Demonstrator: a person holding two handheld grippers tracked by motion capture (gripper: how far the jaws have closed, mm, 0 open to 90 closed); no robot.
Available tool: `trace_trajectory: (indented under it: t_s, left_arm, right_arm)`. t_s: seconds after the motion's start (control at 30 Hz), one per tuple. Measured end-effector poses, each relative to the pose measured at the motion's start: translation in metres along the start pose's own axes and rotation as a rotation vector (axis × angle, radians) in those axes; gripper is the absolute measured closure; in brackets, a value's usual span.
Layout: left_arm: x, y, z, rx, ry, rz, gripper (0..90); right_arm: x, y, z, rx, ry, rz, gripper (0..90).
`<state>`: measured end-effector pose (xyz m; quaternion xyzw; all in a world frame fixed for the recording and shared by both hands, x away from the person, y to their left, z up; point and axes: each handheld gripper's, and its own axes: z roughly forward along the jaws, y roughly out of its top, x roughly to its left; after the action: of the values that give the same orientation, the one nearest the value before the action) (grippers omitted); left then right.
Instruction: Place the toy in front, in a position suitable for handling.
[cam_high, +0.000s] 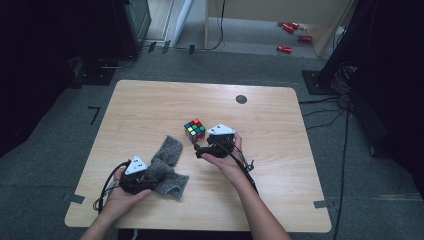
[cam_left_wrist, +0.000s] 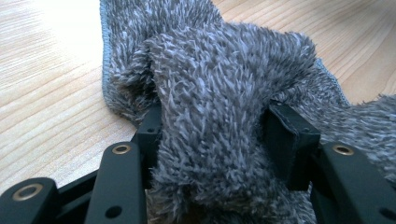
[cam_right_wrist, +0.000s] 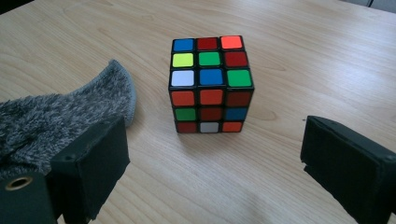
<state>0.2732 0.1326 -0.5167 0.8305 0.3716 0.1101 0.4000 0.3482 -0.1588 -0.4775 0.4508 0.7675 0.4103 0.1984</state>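
Now the left gripper (cam_high: 142, 181) clamps the grey cloth (cam_left_wrist: 224, 93); right gripper (cam_high: 201, 148), jaws apart, faces the cube (cam_right_wrist: 211, 84) at twelve o'clock.

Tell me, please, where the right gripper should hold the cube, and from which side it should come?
Grip the cube on its two opposite upright side faces, about mid-height, coming level along the table from the near side, as the right gripper already faces it. The cube sits flat and square between the open jaws, so the flat pads would likely meet flat faces. The cloth lies close on one side but apart from it.
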Motion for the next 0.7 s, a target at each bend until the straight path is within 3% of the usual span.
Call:
trace_trajectory:
  t_s: [0.23, 0.33, 0.43, 0.7]
  left_arm:
    - [0.000, 0.000, 0.000, 0.000, -0.002, 0.000, 48.2]
    - [0.000, 0.000, 0.000, 0.000, -0.002, 0.000, 48.1]
    - [0.000, 0.000, 0.000, 0.000, -0.002, 0.000, 48.1]
    - [0.000, 0.000, 0.000, -0.001, -0.004, -0.001, 48.1]
  right_arm:
    - [0.004, 0.002, 0.020, 0.013, -0.014, -0.006, 7.9]
    - [0.004, 0.003, 0.032, 0.005, -0.042, 0.010, 12.4]
    - [0.004, 0.006, 0.037, 0.007, -0.039, 0.022, 12.4]
    - [0.005, 0.011, 0.061, 0.051, -0.052, 0.009, 13.5]
